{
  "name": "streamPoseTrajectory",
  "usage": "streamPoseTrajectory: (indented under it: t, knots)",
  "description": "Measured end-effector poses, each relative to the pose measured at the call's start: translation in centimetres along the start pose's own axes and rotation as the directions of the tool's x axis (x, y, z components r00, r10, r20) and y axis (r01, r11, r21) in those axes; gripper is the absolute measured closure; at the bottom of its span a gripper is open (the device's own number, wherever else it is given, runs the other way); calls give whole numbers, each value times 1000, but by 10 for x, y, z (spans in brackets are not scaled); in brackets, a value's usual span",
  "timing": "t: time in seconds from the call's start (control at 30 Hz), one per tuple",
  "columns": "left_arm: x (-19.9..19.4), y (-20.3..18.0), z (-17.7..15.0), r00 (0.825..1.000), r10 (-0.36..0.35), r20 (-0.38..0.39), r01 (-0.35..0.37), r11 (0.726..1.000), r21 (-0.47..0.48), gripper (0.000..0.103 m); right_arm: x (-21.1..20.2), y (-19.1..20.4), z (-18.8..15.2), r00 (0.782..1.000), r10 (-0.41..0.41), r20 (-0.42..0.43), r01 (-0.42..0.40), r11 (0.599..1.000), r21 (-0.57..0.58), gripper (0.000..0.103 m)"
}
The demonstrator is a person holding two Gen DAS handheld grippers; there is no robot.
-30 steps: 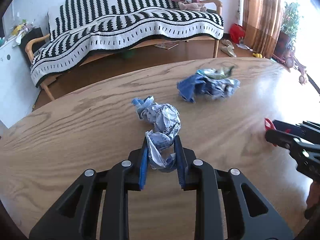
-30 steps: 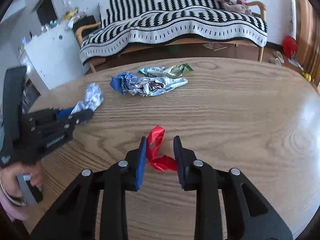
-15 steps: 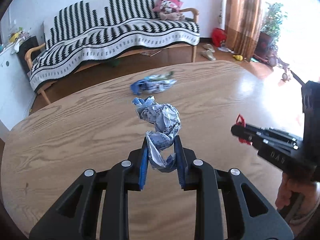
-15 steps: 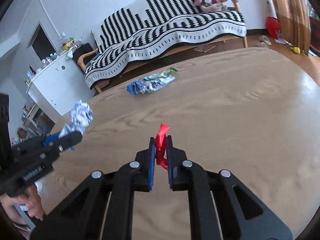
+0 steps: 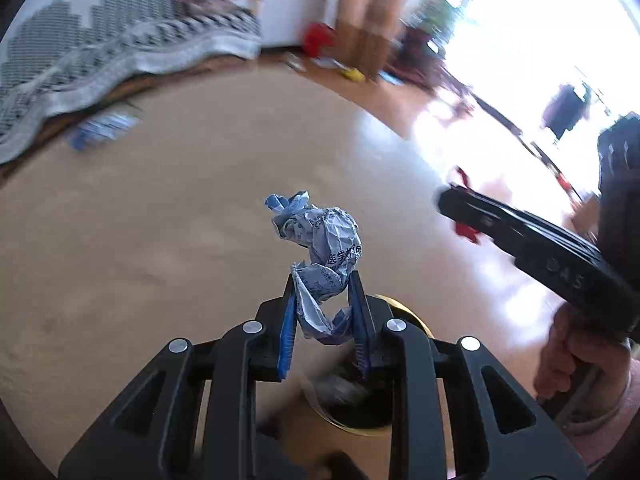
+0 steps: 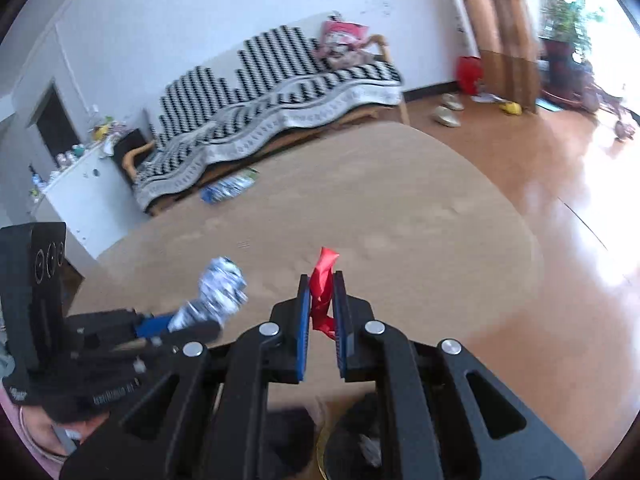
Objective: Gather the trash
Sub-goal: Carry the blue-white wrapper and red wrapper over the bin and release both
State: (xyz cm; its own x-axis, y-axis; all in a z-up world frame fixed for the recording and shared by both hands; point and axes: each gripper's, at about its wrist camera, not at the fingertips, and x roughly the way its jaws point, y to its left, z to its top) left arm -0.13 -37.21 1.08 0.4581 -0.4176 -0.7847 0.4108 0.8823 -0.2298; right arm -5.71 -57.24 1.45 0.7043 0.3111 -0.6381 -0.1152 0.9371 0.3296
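My left gripper (image 5: 323,300) is shut on a crumpled blue-and-white wrapper (image 5: 320,240) and holds it above the near edge of the wooden table (image 5: 160,220). My right gripper (image 6: 321,296) is shut on a red wrapper (image 6: 323,276), also lifted near the table edge. Each gripper shows in the other's view: the right one (image 5: 452,200) at the right, the left one (image 6: 192,320) at the lower left. A round bin with a gold rim (image 5: 416,320) and dark inside lies below both grippers; it also shows in the right wrist view (image 6: 320,452).
More crumpled blue and green wrappers (image 6: 228,190) lie at the table's far side. A sofa with a striped black-and-white blanket (image 6: 280,92) stands behind. A white cabinet (image 6: 84,200) stands at the left. Bare wooden floor (image 6: 560,200) lies to the right.
Both grippers have pulled back from the table's middle toward its near edge, carrying their wrappers. The gold-rimmed bin has come into view below them. The views have swung to the right.
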Motion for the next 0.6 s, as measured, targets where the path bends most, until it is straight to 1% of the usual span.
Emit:
streamPoseTrajectory:
  t: [0.03, 0.07, 0.1, 0.2, 0.23, 0.27, 0.3, 0.37, 0.47, 0.53, 0.6]
  knots:
    - [11, -13, -9, 999, -31, -41, 32, 999, 12, 79, -1, -14, -15, 1000, -12, -16, 12, 999, 41, 92]
    - [27, -28, -24, 994, -60, -96, 63, 998, 29, 79, 0, -26, -28, 999, -18, -35, 20, 997, 75, 92]
    - [37, -36, -33, 989, -72, -130, 78, 996, 40, 79, 6, -43, -48, 996, -21, -82, 32, 991, 127, 92]
    - [67, -47, -61, 973, -77, -218, 91, 994, 58, 79, 28, -68, -94, 981, -4, -193, 47, 976, 215, 92]
    - [74, -45, -67, 968, -77, -240, 90, 995, 46, 79, 34, -73, -105, 976, -1, -219, 53, 972, 231, 92]
    - [82, -43, -73, 958, -83, -274, 93, 995, 22, 79, 38, -77, -113, 972, 5, -236, 55, 968, 246, 92]
    - [83, -43, -74, 955, -92, -281, 101, 995, 19, 79, 41, -82, -121, 968, 17, -249, 52, 962, 269, 92]
    - [81, -45, -73, 961, -78, -267, 96, 994, 58, 80, 42, -90, -130, 965, 18, -261, 59, 956, 288, 92]
    - [82, -52, -78, 961, -70, -269, 100, 990, 100, 80, 39, -94, -136, 964, 15, -264, 68, 950, 304, 92]
    - [82, -60, -77, 961, -80, -264, 117, 985, 126, 79, 38, -95, -132, 965, 11, -264, 72, 950, 305, 92]
    - [82, -63, -76, 960, -94, -262, 130, 984, 124, 79, 39, -95, -128, 965, 8, -260, 76, 948, 310, 92]
